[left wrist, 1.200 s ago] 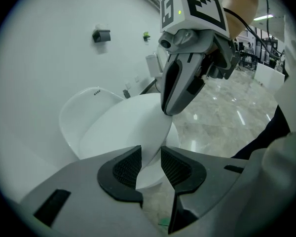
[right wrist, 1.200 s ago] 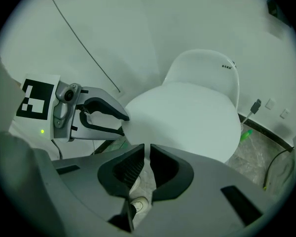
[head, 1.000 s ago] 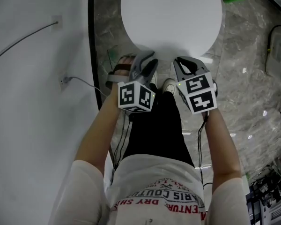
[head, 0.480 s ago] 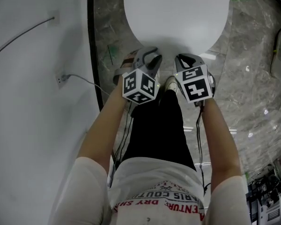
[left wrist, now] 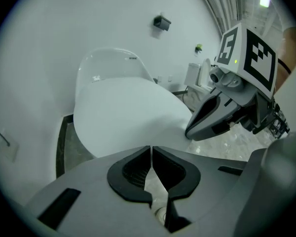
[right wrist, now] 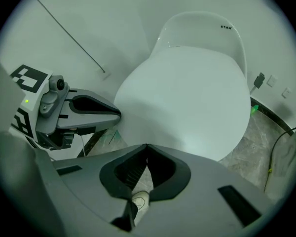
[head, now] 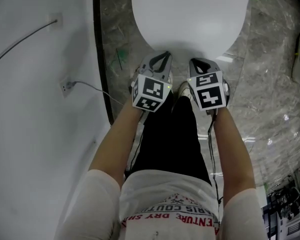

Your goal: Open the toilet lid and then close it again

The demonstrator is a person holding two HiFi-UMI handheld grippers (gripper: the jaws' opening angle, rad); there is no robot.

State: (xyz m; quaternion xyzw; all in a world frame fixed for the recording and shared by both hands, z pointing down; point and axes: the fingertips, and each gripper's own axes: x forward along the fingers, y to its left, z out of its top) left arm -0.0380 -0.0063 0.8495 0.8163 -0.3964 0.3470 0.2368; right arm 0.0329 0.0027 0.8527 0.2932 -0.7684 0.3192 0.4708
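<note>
The toilet lid [head: 190, 14] is down, just past both tools on the far side. The left tool [head: 161, 59] has just squeezed together on nothing. The right tool [head: 200, 64] is pinched together too. Both sit equally close to the lid's near edge.

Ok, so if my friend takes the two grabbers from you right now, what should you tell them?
Left gripper: jaws have just been closing and now meet, with nothing between them.
Right gripper: shut, empty.
Toilet lid: down and closed. Both grippers sit side by side at its front edge; whether they touch it cannot be told.
Done: nothing yet, the lid is not lifted.
To do: lift the lid open, then lower it shut again.
</note>
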